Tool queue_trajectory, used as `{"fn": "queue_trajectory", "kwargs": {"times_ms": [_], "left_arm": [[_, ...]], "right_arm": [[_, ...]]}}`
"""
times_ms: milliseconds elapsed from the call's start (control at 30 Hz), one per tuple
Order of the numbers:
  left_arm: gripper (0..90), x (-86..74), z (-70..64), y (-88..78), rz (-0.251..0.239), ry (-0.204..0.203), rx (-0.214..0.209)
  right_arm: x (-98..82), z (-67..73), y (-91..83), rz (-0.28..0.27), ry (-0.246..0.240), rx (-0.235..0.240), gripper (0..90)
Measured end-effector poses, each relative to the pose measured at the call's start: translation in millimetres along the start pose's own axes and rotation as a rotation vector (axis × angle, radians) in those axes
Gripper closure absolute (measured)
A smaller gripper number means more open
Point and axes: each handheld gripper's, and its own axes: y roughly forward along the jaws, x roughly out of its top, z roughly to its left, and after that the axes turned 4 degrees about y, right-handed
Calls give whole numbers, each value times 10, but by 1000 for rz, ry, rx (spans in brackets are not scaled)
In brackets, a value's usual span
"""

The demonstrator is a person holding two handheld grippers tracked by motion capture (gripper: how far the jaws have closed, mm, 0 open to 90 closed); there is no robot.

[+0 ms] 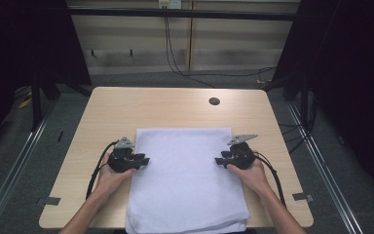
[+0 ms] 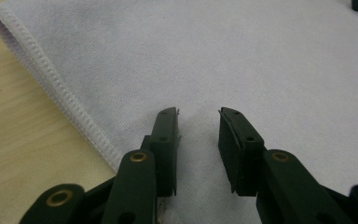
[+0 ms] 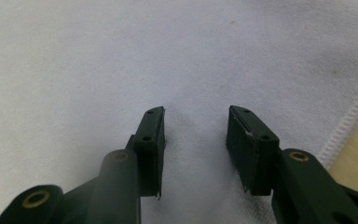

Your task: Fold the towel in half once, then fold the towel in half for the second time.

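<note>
A white folded towel lies flat on the wooden table, reaching past its front edge. My left gripper sits at the towel's left edge, jaws pointing inward. In the left gripper view the left gripper is open just above the towel, with its stitched hem to the left. My right gripper sits at the towel's right edge, facing the left one. In the right gripper view the right gripper is open over the towel, nothing between its jaws; the hem runs at right.
A round dark hole is in the table top at the far right. Cables hang down the wall behind the table. Metal rails run along the floor on both sides. Bare wood shows beyond the towel's far edge.
</note>
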Motion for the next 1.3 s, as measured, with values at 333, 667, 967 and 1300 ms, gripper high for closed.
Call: {"fn": "queue_trajectory", "kwargs": {"times_ms": [333, 667, 967, 1300], "left_arm": [[695, -71, -127, -82, 20, 25, -7], [694, -236, -288, -266, 32, 25, -44], [695, -406, -424, -452, 44, 19, -104], [618, -308, -348, -616, -3, 4, -93]], "right_arm": [[-207, 134, -154, -12, 18, 32, 578], [-318, 247, -254, 5, 37, 85, 578], [-366, 475, -362, 91, 8, 103, 566], [-166, 202, -572, -86, 39, 49, 581]]}}
